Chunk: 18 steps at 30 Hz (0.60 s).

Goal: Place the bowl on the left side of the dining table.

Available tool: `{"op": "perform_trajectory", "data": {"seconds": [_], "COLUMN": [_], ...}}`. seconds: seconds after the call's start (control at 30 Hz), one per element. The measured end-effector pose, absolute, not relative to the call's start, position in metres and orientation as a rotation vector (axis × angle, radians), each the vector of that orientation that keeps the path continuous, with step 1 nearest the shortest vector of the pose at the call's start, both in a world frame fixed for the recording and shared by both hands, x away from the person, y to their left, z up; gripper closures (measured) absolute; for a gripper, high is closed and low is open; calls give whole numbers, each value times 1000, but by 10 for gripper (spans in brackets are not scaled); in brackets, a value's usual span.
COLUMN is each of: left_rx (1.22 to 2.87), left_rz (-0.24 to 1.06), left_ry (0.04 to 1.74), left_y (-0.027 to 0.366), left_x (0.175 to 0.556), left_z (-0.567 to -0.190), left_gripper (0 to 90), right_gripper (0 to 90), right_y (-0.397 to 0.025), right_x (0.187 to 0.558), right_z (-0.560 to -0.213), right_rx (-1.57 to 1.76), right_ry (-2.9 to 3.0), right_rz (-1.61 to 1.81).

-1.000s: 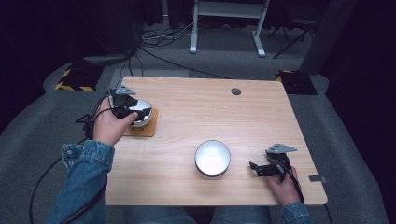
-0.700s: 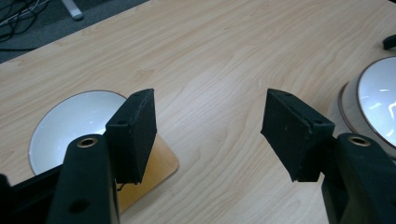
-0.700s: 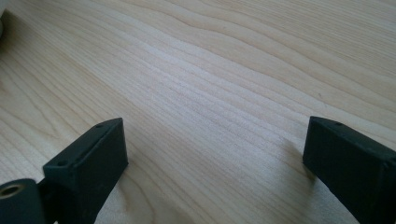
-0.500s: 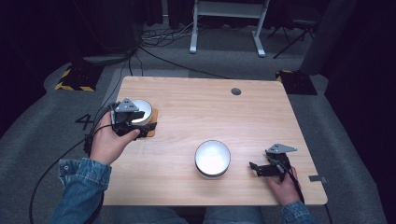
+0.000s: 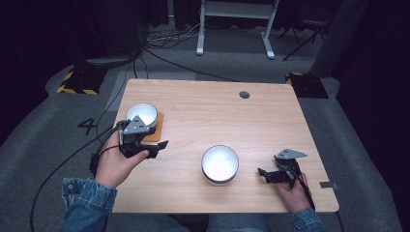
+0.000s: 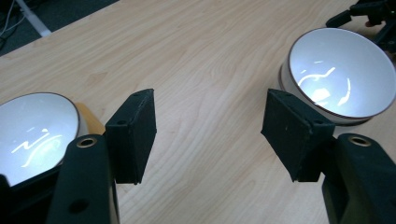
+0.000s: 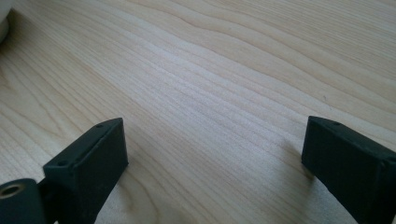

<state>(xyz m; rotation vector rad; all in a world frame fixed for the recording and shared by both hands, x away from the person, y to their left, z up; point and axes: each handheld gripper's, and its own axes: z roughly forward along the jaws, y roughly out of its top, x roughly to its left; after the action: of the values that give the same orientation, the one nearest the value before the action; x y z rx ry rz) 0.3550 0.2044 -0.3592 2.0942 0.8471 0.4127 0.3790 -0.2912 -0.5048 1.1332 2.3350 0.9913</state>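
Presently we list two white bowls on a wooden desk (image 5: pixel 193 193). Item one: the first bowl (image 5: pixel 142 114) sits on an orange coaster (image 5: pixel 155 131) near the desk's left edge, upright and empty. Item two: the second bowl (image 5: pixel 220 163) stands bare on the wood toward the near edge, between our two grippers, also upright and empty. Item three: the left gripper (image 5: pixel 159 144) hovers just in front of the coaster bowl, its fingers (image 6: pixel 133 133) spread wide and holding nothing, aimed across bare wood toward the second bowl (image 6: pixel 338 74); the coaster bowl (image 6: pixel 35 130) lies at its left flank. Item four: the right gripper (image 5: pixel 265 173) rests low at the desk's near right corner, just beside the second bowl, its fingers (image 7: pixel 91 161) likewise wide and empty over plain wood grain. We judge the step in hand to be a reach by the left gripper for the second bowl. To do it well, we would come in level with the rim, set one finger inside the wall and one outside, and close only when the rim sits deep between the pads. The glazed wall looks slick, so a shallow pinch may slip. We would keep the right gripper clear of the path, or use it to steady the far side.
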Motion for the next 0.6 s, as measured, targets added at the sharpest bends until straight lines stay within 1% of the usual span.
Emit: {"op": "perform_trajectory", "data": {"seconds": [0.13, 0.23, 0.27, 0.3, 0.37, 0.6], "left_rx": [2131, 2146, 2152, 2149, 2144, 2126], "left_rz": [432, 395, 405, 377, 369, 372], "left_ry": [835, 830, 824, 830, 821, 833], "left_y": [201, 199, 199, 198, 198, 196], "left_x": [344, 339, 337, 336, 334, 322], "left_z": [-365, -374, -378, -380, -384, -392], "left_gripper": [351, 346, 346, 346, 346, 341], "right_gripper": [68, 68, 68, 68, 68, 68], "right_y": [-291, -291, -291, -291, -291, -291], "right_x": [379, 379, 379, 379, 379, 379], "right_z": [-505, -505, -505, -505, -505, -505], "right_rx": [1133, 1129, 1132, 1131, 1131, 1134], "right_ry": [2335, 2336, 2335, 2336, 2336, 2335], "right_rz": [992, 987, 993, 988, 989, 992]}}
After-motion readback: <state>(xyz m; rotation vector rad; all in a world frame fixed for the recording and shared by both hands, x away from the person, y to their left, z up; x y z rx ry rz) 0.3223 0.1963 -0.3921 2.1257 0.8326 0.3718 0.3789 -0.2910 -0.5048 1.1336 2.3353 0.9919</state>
